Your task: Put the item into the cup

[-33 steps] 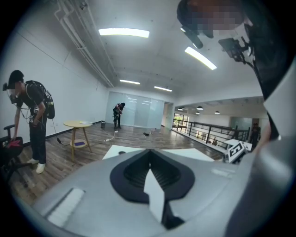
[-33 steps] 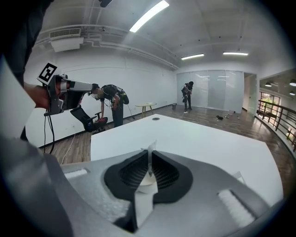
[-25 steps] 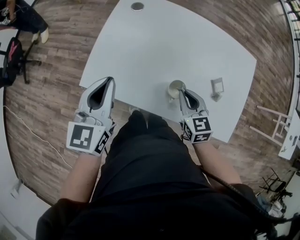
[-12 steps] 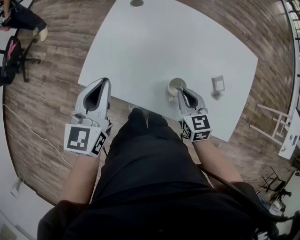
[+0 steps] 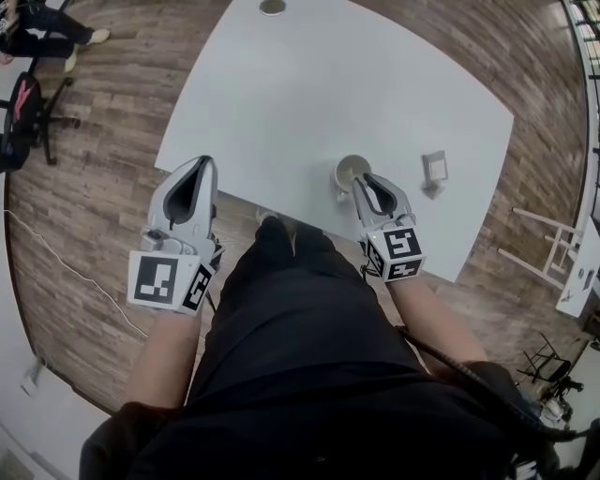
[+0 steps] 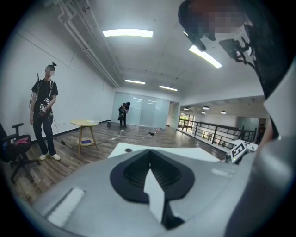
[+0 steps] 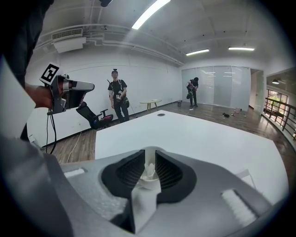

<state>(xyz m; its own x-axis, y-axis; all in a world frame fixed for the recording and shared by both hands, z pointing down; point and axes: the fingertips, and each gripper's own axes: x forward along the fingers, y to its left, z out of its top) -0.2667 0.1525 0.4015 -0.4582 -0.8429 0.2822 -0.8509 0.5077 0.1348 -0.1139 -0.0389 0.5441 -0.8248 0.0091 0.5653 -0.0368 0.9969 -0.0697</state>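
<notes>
A white cup stands near the front edge of the white table. My right gripper hangs at the cup's near rim. Its jaws have just been opening and stand a little apart. In the right gripper view the right gripper shows the cup through that gap, with a crumpled white item in it; the pads do not press on it. My left gripper hovers by the table's left front edge, shut and empty. In its own view the left gripper has its tips together.
A small clear stand sits on the table right of the cup. A round grommet marks the far edge. The holder's dark trousers fill the foreground. An office chair and other people stand far left on the wooden floor.
The right gripper's jaws have parted a little over the cup. The left gripper has drifted slightly left. A person at the far left has shifted.
</notes>
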